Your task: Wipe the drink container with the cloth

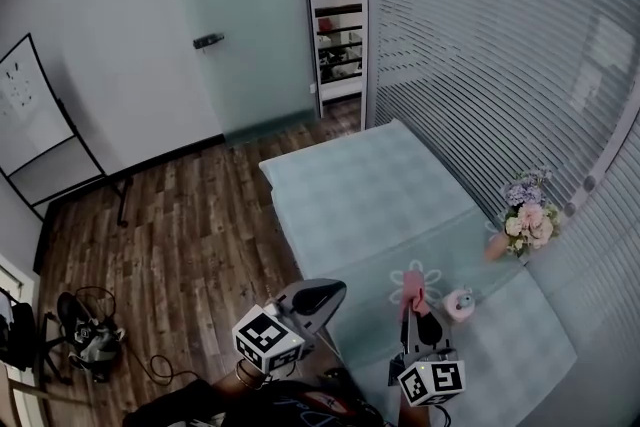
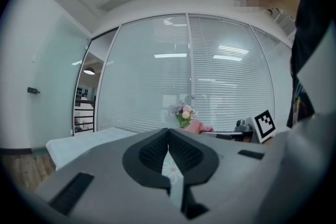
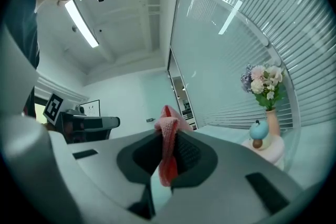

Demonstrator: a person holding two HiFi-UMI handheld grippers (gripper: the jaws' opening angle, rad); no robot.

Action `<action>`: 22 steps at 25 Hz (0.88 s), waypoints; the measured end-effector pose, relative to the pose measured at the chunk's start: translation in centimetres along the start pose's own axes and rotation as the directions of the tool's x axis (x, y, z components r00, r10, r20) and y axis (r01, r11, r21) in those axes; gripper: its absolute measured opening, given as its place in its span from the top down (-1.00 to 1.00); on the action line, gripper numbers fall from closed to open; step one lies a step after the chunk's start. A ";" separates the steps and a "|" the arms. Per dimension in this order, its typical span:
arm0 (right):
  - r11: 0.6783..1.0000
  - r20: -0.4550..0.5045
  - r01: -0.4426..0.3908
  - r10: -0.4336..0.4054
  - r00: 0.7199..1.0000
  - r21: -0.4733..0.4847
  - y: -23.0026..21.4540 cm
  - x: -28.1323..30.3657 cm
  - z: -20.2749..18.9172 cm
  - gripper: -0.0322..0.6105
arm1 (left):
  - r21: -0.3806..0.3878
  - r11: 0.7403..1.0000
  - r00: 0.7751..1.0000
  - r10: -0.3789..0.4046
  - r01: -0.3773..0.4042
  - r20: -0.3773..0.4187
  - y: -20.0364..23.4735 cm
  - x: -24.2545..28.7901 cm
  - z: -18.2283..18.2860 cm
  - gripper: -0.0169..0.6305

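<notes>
The drink container (image 1: 459, 303) is a small pink rounded pot with a blue knob on top, standing on the table near its right front; it shows again in the right gripper view (image 3: 263, 145). My right gripper (image 1: 412, 301) sits just left of it, shut on a pink knitted cloth (image 1: 411, 287) that sticks up between the jaws (image 3: 168, 136). My left gripper (image 1: 333, 292) hovers at the table's left front edge, shut with nothing in it (image 2: 168, 131). Neither gripper touches the container.
A pale teal checked cloth covers the table (image 1: 370, 190). A vase of pink and purple flowers (image 1: 527, 217) stands at the right edge by the blinds. A whiteboard easel (image 1: 40, 130) and cables with a device (image 1: 90, 340) sit on the wood floor at left.
</notes>
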State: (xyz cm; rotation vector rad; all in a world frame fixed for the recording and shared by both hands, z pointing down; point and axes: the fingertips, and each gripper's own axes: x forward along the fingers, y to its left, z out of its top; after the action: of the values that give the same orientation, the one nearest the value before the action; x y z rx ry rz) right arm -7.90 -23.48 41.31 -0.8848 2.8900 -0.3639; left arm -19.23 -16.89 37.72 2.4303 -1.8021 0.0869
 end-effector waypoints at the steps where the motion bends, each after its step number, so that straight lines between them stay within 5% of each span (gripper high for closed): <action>1: 1.000 0.000 -0.004 0.004 1.000 0.002 0.0 -0.1 0.0 0.81 | -0.003 1.000 1.000 0.007 -0.007 -0.004 0.0 -0.2 -0.2 0.93; 22: 0.998 0.015 -0.061 0.060 0.998 0.022 0.6 -2.7 0.3 0.81 | -0.006 0.998 0.998 0.058 -0.058 -0.015 -2.1 -2.1 -0.8 0.93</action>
State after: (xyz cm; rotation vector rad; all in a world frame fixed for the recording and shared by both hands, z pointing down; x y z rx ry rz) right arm -5.93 -21.56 40.89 -0.7914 2.8860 -0.3816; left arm -17.82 -14.21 38.13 2.3669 -1.8644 0.1038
